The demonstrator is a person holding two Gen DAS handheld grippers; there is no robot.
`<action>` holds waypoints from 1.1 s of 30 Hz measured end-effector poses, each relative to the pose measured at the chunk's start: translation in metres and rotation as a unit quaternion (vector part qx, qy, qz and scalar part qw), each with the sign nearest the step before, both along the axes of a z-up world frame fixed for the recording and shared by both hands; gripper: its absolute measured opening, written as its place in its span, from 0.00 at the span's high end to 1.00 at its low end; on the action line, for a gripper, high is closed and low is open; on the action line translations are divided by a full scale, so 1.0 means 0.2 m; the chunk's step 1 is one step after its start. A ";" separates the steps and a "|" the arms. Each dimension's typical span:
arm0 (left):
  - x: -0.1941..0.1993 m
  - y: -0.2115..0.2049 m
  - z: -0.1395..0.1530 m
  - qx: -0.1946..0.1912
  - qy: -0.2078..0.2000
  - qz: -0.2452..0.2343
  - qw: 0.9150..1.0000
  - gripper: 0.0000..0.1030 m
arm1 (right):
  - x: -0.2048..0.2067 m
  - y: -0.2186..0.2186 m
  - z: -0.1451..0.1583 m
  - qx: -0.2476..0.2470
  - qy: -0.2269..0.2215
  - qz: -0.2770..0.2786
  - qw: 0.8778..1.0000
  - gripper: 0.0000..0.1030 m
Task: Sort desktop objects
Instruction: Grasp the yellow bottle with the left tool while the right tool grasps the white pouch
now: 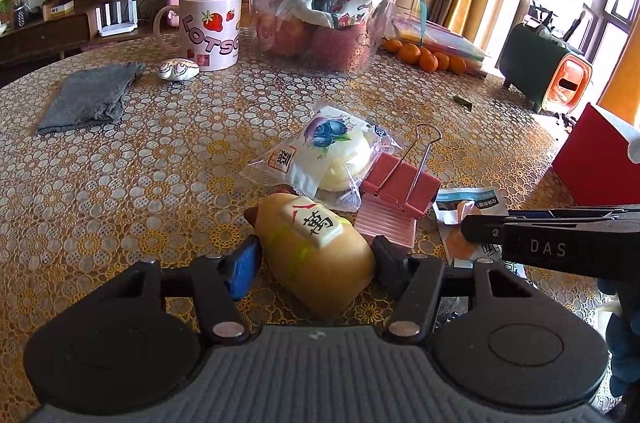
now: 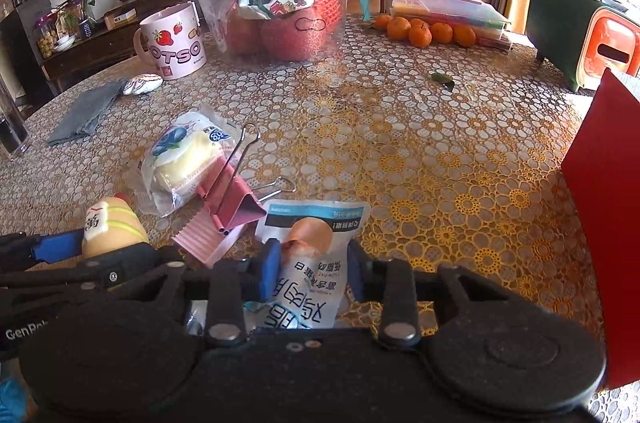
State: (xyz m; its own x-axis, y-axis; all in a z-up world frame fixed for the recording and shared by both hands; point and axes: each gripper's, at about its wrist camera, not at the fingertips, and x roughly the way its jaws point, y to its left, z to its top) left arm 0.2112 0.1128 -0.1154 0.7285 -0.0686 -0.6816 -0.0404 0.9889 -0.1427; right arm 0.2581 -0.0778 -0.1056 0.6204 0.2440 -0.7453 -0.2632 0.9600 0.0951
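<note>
I'm clamping my left gripper point(image 1: 314, 259) on the yellow toy point(image 1: 316, 255), my right gripper point(image 2: 312, 271) on the white packet point(image 2: 310, 263). Beyond them the pink clip point(image 1: 396, 189) is leaning against the blueberry bun point(image 1: 324, 153); farther back the mug point(image 1: 210, 29) is standing.

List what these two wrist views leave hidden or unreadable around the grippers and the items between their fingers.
- Yellow toy: its underside and near end, hidden by the left gripper body, left wrist view.
- White snack packet: its lower half, covered by the right gripper body, right wrist view.
- Red box: cut off by the right edge in both views.
- Pink mug: lettering cut off by the clear container.
</note>
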 end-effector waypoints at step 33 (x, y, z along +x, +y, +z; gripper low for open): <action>-0.06 -0.04 0.06 0.002 -0.004 0.002 1.000 0.44 | -0.09 -0.19 -0.03 0.017 0.025 -0.014 0.999 0.44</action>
State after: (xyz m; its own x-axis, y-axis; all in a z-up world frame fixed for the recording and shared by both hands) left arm 0.1999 0.1052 -0.1034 0.7338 -0.0629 -0.6764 -0.0439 0.9892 -0.1396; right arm 0.2409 -0.1162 -0.1106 0.5896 0.2526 -0.7672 -0.2313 0.9629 0.1392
